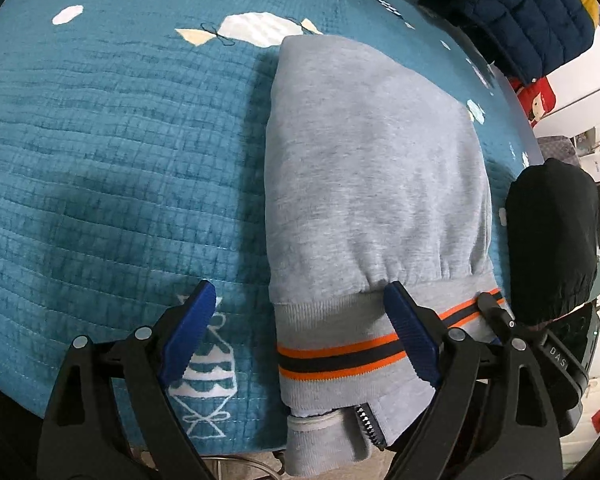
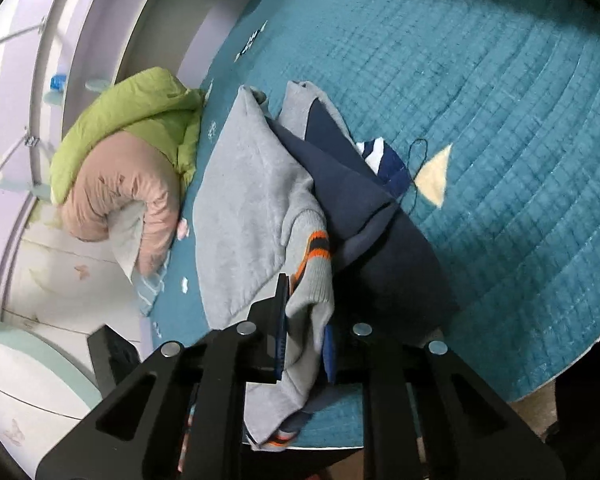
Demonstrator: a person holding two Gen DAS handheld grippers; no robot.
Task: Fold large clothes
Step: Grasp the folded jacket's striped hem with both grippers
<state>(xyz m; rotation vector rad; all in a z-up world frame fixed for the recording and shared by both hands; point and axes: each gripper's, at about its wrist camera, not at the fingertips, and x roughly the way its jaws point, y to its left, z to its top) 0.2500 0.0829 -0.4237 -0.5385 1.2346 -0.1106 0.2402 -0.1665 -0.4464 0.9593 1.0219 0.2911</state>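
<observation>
Underneath, teal quilted bedspread point(image 1: 120, 152).

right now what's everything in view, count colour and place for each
sweatshirt: one, grey with orange and navy striped ribbing, folded on the quilt, near its front edge
quilt: one, teal with white and cream prints, covering the bed
puffer jacket: one, navy quilted, far right corner of the bed in the left wrist view
padded jackets: a bundle, green over pink, at the bed's edge left of the sweatshirt in the right wrist view
red item: one, just below the navy jacket, too small to identify
black sleeve: one, beside the sweatshirt's right edge
left hand-held gripper: black with blue pads, open, one pad on the ribbing
right hand-held gripper: black with blue pads, shut on the sweatshirt's ribbing
</observation>
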